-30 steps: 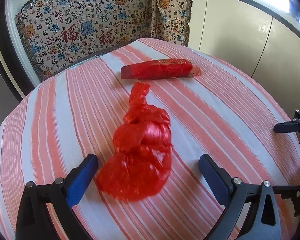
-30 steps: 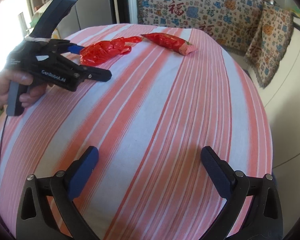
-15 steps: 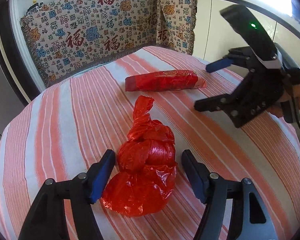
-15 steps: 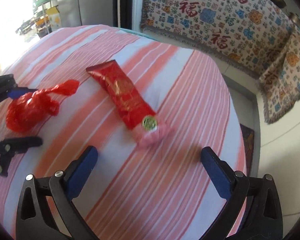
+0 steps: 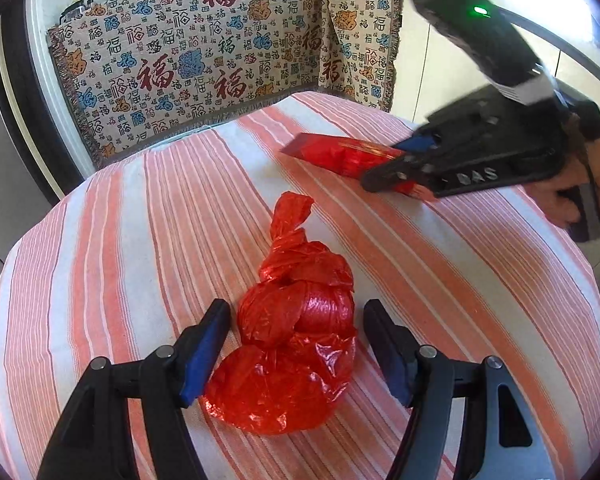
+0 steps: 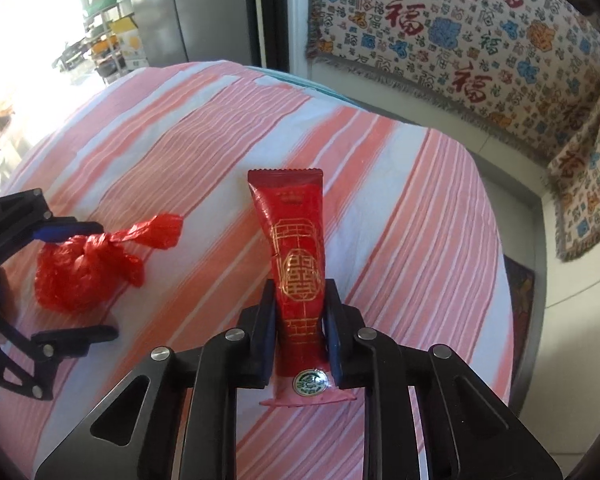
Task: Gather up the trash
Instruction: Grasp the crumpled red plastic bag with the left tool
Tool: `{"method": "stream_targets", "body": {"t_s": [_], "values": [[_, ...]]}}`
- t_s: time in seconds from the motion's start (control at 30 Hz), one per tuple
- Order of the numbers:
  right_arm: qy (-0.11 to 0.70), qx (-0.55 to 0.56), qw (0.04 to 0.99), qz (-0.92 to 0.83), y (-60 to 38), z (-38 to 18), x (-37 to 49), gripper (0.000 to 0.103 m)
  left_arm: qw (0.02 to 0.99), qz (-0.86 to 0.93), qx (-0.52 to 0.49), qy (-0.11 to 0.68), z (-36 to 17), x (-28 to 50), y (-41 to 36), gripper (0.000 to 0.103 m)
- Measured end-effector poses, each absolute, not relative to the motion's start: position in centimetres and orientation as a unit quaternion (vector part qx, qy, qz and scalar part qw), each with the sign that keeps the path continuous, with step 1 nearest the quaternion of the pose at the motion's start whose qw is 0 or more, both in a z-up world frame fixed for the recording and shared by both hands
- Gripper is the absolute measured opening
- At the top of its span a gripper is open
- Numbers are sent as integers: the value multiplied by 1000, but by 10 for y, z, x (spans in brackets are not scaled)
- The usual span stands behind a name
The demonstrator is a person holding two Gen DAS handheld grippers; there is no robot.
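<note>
Red knotted plastic bag (image 5: 292, 344) sits between your left gripper (image 5: 296, 344) fingers on the striped tablecloth (image 5: 100, 264). Jaws part-spread, flanking the bag's bulge, pads close but not clearly pressing. Bag's long axis runs straight ahead of the claw, knot tail pointing away. Beyond the bag and to its right, your right gripper (image 6: 300, 320) is closing, pads pinching the red foil wrapper (image 6: 296, 264) near its sealed end; wrapper's length runs in line with the fingers. Each hand is nearest its own piece. Left needs a squeeze before lifting, I judge.
</note>
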State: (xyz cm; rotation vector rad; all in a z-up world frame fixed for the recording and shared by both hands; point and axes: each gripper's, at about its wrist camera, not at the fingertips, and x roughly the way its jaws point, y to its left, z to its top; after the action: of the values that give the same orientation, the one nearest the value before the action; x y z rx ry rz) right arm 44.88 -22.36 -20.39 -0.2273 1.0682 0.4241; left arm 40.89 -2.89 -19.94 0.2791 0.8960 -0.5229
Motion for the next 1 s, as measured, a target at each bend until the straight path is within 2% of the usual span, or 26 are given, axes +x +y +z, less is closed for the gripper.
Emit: {"method": "stream_targets", "body": {"t_s": [0.07,0.17,0.2,0.47,0.57,0.67,0.7,0.73,0.77,0.8,1.0], "values": [[508,-100,834,192,-224,-202,429,20,862,-241,130,427,-199,407,-29,65],[514,-94,832,190,-222,-199,394,20,864,-236,124,427,-196,400,-32,45],[516,-92,831,189,-223,-198,382,19,863,-235,118,431,-195,397,-32,43],[537,-59,824,170,-226,-195,281,20,868,-199,75,449,-191,334,-24,42],[545,-41,819,171,-226,-194,258,20,873,-187,72,446,-190,297,-18,45],[552,-41,814,175,-224,-192,251,27,870,-191,65,450,-190,273,-10,49],[554,-40,812,178,-223,-191,252,39,868,-196,61,453,-189,269,-8,55],[555,-40,812,179,-223,-189,253,44,865,-203,55,456,-188,267,-5,64],[554,-43,812,177,-223,-187,254,49,863,-207,50,458,-187,266,-3,69],[555,-46,812,177,-222,-185,258,50,863,-208,48,457,-185,266,-2,73],[557,-56,810,174,-215,-181,280,58,858,-218,60,461,-182,272,-9,73]]}}
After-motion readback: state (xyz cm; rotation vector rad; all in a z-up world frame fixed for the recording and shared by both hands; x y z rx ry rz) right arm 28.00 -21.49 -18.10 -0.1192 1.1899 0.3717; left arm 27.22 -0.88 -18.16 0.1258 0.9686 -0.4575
